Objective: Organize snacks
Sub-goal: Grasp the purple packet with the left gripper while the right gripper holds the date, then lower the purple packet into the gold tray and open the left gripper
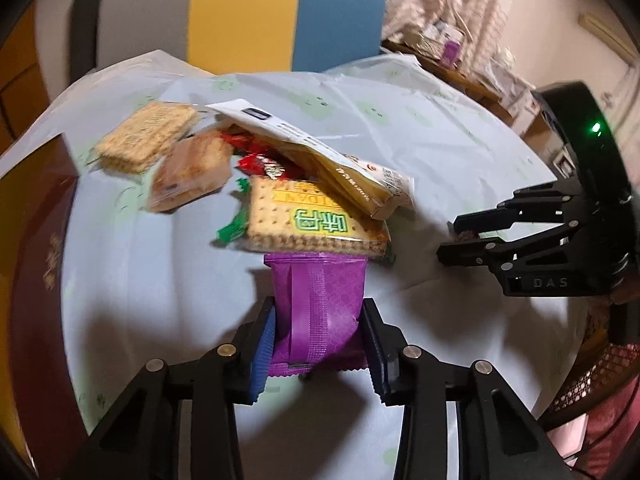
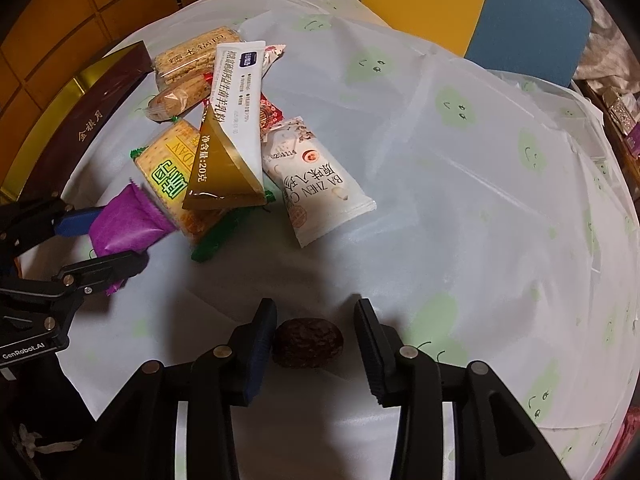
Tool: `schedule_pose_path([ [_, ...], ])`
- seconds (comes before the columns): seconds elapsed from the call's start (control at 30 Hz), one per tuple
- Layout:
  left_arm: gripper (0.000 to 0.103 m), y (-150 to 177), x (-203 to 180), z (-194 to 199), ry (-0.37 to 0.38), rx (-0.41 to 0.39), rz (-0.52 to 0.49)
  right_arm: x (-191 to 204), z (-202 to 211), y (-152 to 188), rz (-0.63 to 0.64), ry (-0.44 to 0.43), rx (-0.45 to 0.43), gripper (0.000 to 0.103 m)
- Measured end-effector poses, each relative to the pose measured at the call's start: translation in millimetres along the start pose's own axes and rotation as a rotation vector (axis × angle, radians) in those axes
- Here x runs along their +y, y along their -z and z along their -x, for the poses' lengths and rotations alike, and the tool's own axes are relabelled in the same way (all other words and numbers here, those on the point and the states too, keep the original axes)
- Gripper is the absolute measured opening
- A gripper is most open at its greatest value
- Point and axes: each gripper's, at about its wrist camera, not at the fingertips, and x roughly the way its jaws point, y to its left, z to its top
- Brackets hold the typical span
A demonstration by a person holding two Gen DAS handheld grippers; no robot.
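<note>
My left gripper (image 1: 319, 330) is shut on a purple snack packet (image 1: 320, 308), held just above the table in front of the snack pile; it also shows in the right wrist view (image 2: 124, 230). The pile holds a cracker pack with green lettering (image 1: 312, 220), a white and gold sachet (image 2: 236, 128), a white BA ZHEN packet (image 2: 320, 184) and wafer packs (image 1: 148, 136). My right gripper (image 2: 316, 340) is open, its fingers on either side of a dark brown wrinkled date (image 2: 308, 343) that lies on the table. The left pad touches it; the right pad is apart.
A dark red gift box (image 1: 36, 240) stands at the table's left edge. The table wears a pale plastic cover with green faces (image 2: 480, 200). A yellow and blue chair (image 1: 288, 16) stands behind it. A cluttered shelf (image 1: 448, 48) is at the far right.
</note>
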Motion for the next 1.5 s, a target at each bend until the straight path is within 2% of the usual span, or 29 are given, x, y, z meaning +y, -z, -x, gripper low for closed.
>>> schedule_pose_path([
  [0.07,0.04,9,3,10,0.007,-0.026,0.024,4,1,2,0.019,0.004,-0.009,0.033],
  [0.13,0.04,14,12,19,0.012,-0.035,0.067,8,1,3,0.034,0.015,-0.014,0.033],
  [0.23,0.04,13,27,42,0.016,-0.092,0.122,9,0,6,0.025,0.009,-0.016,0.033],
  [0.33,0.04,5,48,74,0.024,-0.168,0.184,9,1,9,0.019,0.006,-0.017,0.033],
  [0.47,0.04,-18,92,107,-0.034,-0.246,0.28,3,-1,8,-0.014,-0.015,-0.011,0.033],
  [0.57,0.04,-32,138,115,-0.083,-0.263,0.416,0,-2,8,-0.016,-0.015,-0.011,0.033],
  [0.63,0.04,-39,169,110,-0.129,-0.244,0.49,0,-3,7,-0.011,-0.011,-0.012,0.033],
  [0.83,0.041,-53,221,75,-0.157,-0.169,0.626,9,-7,5,0.011,0.007,-0.019,0.033],
  [1.2,0.043,-75,244,31,-0.238,-0.086,0.65,14,-9,5,0.011,0.006,-0.022,0.033],
  [1.4,0.048,-76,242,29,-0.274,-0.084,0.63,12,-9,5,0.005,-0.004,-0.021,0.033],
  [1.5,0.048,-77,229,42,-0.31,-0.126,0.592,10,-9,5,0.004,-0.007,-0.021,0.033],
])
